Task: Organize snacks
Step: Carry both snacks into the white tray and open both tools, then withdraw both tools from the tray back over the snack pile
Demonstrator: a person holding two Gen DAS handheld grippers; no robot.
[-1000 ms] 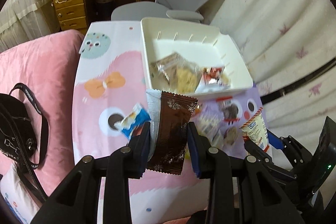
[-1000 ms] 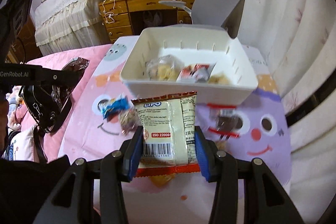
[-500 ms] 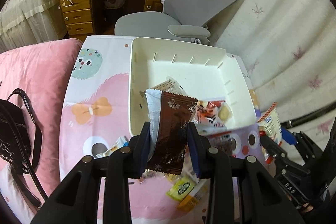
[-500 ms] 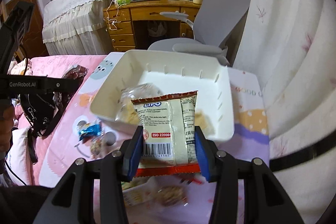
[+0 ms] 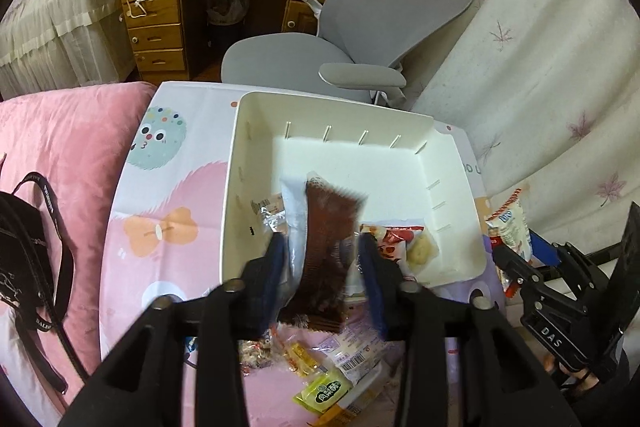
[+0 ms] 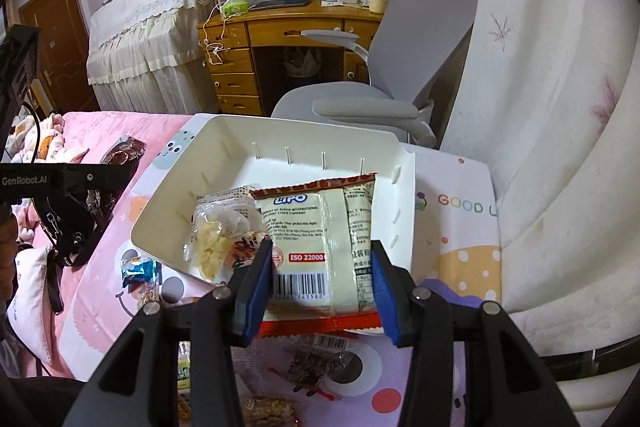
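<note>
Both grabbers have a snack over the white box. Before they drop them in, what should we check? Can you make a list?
1. Brown packet over the white bin: ok.
2. Left gripper letting go: ok, its jaws are opening, with the blurred packet between them.
3. Cream Lipo packet over the bin: ok.
4. Right gripper holding firmly: ok, pads press both packet edges.
5. Room inside the bin: ok, the far half is bare.
6. Loose snacks left on the cartoon sheet: not ok, several still wait.
</note>
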